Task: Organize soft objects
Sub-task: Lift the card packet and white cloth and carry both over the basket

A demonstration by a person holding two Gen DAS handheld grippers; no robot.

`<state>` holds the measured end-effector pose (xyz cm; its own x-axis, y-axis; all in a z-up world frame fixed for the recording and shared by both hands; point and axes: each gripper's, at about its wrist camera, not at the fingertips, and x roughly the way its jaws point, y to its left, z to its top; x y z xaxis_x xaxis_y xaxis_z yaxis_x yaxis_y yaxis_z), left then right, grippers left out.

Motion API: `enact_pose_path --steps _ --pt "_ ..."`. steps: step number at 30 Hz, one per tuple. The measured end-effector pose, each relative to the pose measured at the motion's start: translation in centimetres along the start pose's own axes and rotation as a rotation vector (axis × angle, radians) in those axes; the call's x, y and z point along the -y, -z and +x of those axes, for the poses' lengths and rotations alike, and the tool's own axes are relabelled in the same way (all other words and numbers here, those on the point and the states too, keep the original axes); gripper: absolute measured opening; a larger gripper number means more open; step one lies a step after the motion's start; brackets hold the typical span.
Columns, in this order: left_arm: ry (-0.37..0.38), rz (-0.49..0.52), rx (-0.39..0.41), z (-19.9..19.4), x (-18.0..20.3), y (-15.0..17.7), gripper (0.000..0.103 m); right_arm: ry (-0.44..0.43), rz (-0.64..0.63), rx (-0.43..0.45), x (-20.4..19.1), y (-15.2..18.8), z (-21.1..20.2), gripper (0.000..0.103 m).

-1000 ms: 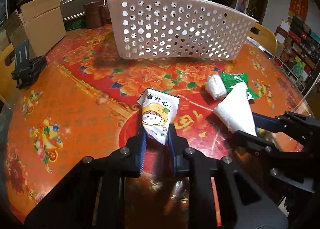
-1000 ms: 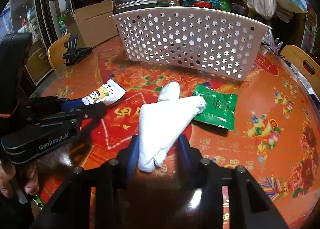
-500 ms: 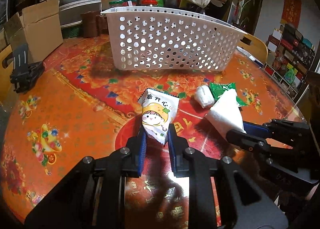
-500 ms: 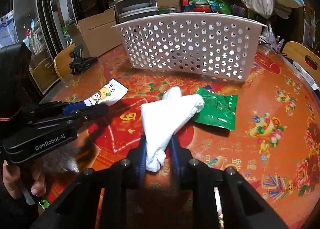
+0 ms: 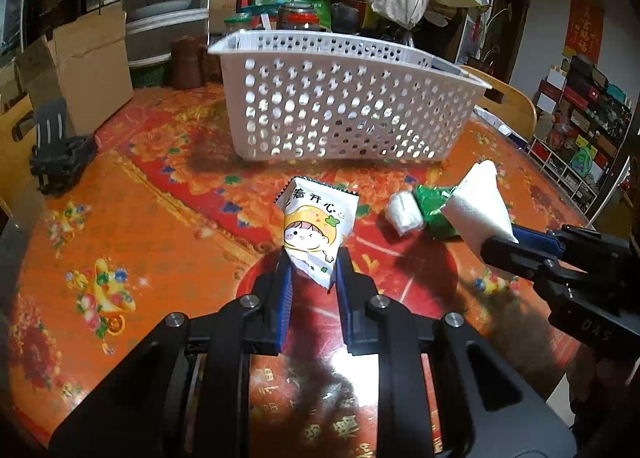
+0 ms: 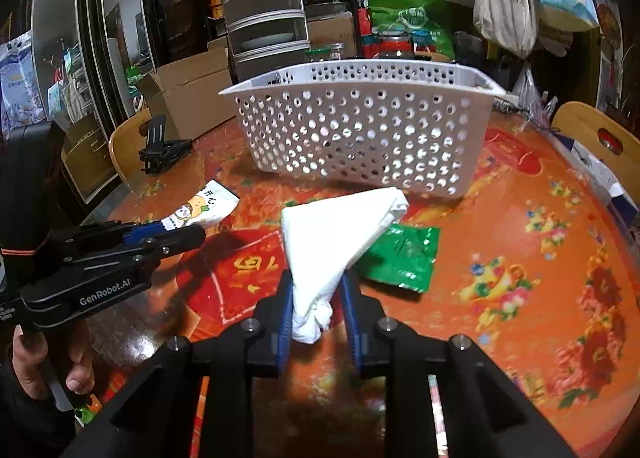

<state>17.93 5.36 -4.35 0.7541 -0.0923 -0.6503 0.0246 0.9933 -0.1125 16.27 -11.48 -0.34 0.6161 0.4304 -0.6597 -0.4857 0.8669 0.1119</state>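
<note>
My left gripper [image 5: 311, 270] is shut on a white snack packet with a cartoon face [image 5: 318, 228] and holds it above the table; it also shows in the right wrist view [image 6: 200, 210]. My right gripper [image 6: 316, 290] is shut on a folded white cloth [image 6: 336, 234], lifted off the table; the cloth also shows in the left wrist view [image 5: 478, 206]. A white perforated basket [image 5: 344, 114] stands beyond both, also in the right wrist view [image 6: 360, 130]. A green packet [image 6: 400, 258] and a small white roll [image 5: 404, 212] lie on the table.
The round table has an orange and red floral cover [image 5: 140, 218]. A black clip stand [image 5: 56, 154] sits at its left edge beside a cardboard box [image 5: 80, 66]. Wooden chair backs [image 6: 600, 142] stand at the right. Jars, bags and stacked drawers crowd behind the basket.
Both grippers have risen and moved toward the basket, lifting the snack packet and the white cloth off the table. The right gripper's jaws closed tighter on the cloth.
</note>
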Motion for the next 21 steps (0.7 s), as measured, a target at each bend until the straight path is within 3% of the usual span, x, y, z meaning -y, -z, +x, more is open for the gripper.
enact_pose_path --steps 21 --pt "0.004 0.047 0.092 -3.8 1.8 -8.3 0.018 0.051 -0.041 0.078 1.8 -7.0 -3.7 0.021"
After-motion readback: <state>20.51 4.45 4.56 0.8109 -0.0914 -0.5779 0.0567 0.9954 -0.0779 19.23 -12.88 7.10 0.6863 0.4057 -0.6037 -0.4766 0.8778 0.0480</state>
